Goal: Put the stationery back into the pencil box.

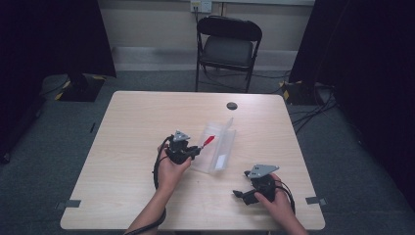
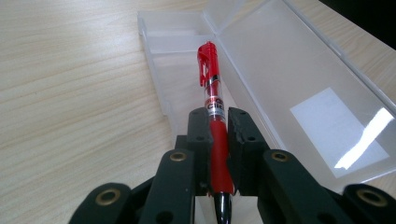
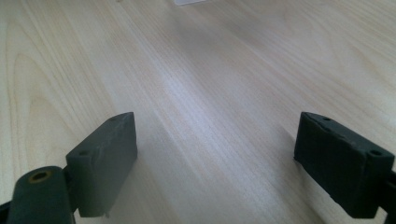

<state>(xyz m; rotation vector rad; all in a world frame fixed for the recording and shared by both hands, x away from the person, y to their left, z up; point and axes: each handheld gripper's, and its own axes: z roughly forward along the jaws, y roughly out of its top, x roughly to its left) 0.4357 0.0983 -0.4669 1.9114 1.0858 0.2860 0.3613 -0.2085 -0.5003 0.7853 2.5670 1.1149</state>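
1. The work in hand looks like packing a red pen into a clear plastic case that lies open on the wooden table, lid folded back beside the tray.

2. Done so far, judging from how things lie: the case is open and the pen is picked up. The left gripper has its jaws clamped tight on the pen's barrel — the clip end points away from the hand and hangs over the tray of the case, the dark tip points back toward the gripper's body.

3. In the high view the left gripper sits at the near-left edge of the case, with the pen reaching out over it. The pen appears to be above the tray rather than resting in it, though I cannot tell for certain whether it touches the plastic.

4. The right gripper waits well apart from the case, near the table's front edge. Its own view shows the jaws spread wide over bare wood, holding nothing.

5. Left to do, as I judge it — lower the pen so it lies along the tray, let go, then fold the lid over and press it closed, probably with the idle right gripper steadying or pushing.
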